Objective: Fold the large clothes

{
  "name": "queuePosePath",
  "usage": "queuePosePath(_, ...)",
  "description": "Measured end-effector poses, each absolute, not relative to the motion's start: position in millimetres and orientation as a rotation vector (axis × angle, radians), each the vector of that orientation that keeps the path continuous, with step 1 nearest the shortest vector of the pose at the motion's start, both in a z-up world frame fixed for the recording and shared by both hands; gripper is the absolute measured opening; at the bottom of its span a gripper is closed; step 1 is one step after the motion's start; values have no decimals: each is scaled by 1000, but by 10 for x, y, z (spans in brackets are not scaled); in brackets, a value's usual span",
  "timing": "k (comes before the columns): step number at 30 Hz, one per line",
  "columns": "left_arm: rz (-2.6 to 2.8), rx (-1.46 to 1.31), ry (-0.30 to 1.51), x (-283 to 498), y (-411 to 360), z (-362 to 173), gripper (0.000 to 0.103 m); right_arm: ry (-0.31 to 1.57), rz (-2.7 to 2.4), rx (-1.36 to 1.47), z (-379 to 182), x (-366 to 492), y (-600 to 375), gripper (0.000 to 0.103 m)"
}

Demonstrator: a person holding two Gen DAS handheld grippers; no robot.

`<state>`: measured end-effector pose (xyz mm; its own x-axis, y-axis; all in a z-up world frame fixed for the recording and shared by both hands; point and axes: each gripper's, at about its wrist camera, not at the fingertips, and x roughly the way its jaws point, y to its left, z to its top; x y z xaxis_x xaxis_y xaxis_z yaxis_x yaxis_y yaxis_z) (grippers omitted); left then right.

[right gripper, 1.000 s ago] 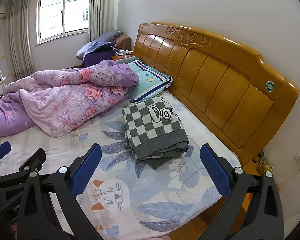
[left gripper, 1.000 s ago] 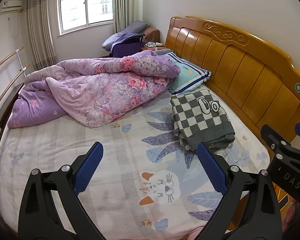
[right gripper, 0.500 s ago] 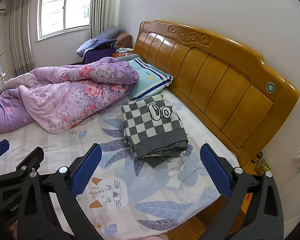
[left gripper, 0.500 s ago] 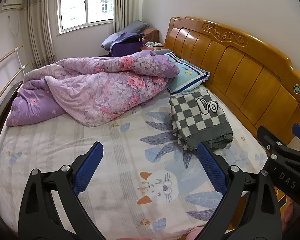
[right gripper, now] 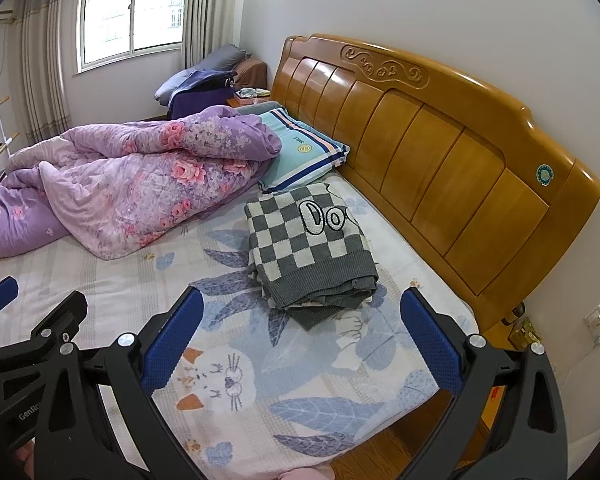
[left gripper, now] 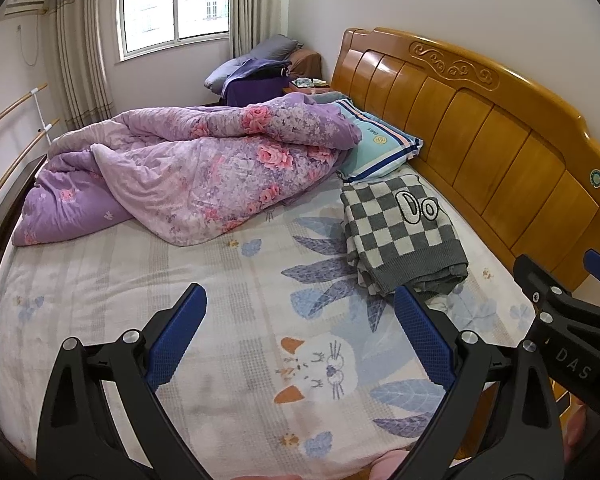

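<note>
A grey and white checkered knit garment (left gripper: 400, 236) lies folded in a neat stack on the bed near the headboard; it also shows in the right wrist view (right gripper: 308, 248). My left gripper (left gripper: 300, 332) is open and empty, held above the near edge of the bed, well short of the garment. My right gripper (right gripper: 300, 332) is open and empty too, held above the bed edge, with the garment just beyond its fingers. Each gripper shows at the edge of the other's view.
A crumpled purple floral quilt (left gripper: 188, 172) covers the far left of the bed. A blue striped pillow (left gripper: 376, 148) lies by the wooden headboard (left gripper: 500, 152). The printed bedsheet (left gripper: 220, 300) is bare in front. A wall socket (right gripper: 598, 326) is at the right.
Both grippers have drawn back slightly and risen from the bed; the scene looks a little farther away. The folded garment has not moved.
</note>
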<state>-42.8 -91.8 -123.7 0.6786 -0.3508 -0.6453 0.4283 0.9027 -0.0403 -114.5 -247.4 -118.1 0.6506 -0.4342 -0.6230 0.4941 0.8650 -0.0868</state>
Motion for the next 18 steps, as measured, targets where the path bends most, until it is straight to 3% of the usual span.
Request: queuePosePath(18,-458,123,705,-445,-975,-1269,95,696,-540,87,-1220,-1092,-2527,95)
